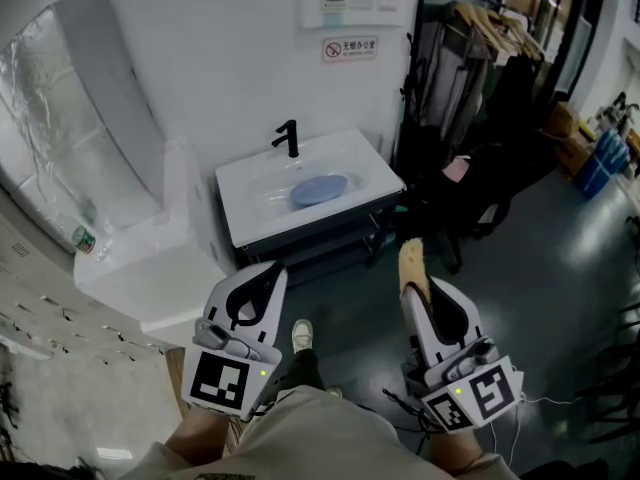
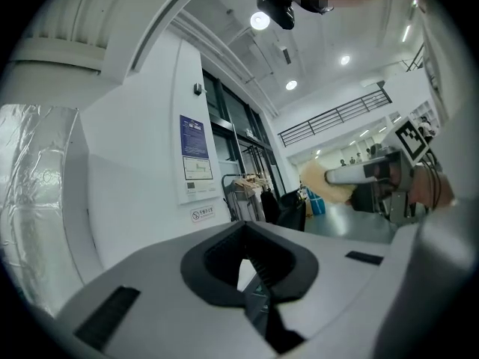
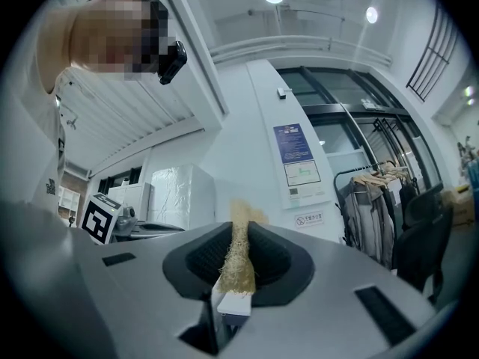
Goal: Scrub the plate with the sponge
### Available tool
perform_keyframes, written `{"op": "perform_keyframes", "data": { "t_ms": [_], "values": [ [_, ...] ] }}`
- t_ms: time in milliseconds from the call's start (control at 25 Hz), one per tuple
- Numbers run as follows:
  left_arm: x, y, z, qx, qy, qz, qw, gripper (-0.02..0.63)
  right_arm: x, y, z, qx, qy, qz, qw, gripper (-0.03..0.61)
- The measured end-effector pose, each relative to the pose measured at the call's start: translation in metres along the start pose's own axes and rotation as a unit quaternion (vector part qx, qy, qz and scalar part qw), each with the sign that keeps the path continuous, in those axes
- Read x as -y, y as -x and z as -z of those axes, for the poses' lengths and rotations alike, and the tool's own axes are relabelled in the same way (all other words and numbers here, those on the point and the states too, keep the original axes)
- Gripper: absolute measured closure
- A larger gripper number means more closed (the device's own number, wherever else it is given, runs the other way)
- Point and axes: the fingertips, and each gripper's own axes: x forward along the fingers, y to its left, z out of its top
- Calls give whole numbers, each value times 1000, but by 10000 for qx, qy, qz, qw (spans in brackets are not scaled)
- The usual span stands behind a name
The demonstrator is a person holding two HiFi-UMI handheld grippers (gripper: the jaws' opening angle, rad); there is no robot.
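A blue plate (image 1: 319,189) lies in the white sink (image 1: 375,164) below the black tap (image 1: 289,138), some way ahead of both grippers. My right gripper (image 1: 411,268) is shut on a tan fibrous sponge (image 1: 411,265), which sticks out past its tips; in the right gripper view the sponge (image 3: 239,256) stands pinched between the jaws. My left gripper (image 1: 262,277) is shut with nothing in it, held near my body at the lower left. The left gripper view shows the sponge (image 2: 323,180) and right gripper (image 2: 338,179) off to the right.
A white appliance wrapped in plastic (image 1: 75,148) and a white box (image 1: 150,268) stand left of the sink. A clothes rack (image 1: 480,78) with dark garments stands to the right. The person's shoe (image 1: 301,334) and leg are on the grey floor below the sink cabinet.
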Motion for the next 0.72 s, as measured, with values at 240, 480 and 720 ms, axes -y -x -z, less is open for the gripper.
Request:
{"op": "perform_keyframes", "data": {
  "t_ms": [240, 480, 720],
  "values": [
    [-9, -22, 12, -70, -52, -32, 10000, 609, 16, -20, 19, -124, -48, -70, 9999, 508],
    [-32, -54, 26, -132, 26, -88, 9999, 609, 36, -57, 32, -272, -9, -165, 9995, 507],
    [-70, -100, 44, -216, 81, -115, 9997, 609, 62, -113, 47, -418, -121, -280, 9987, 508]
  ]
}}
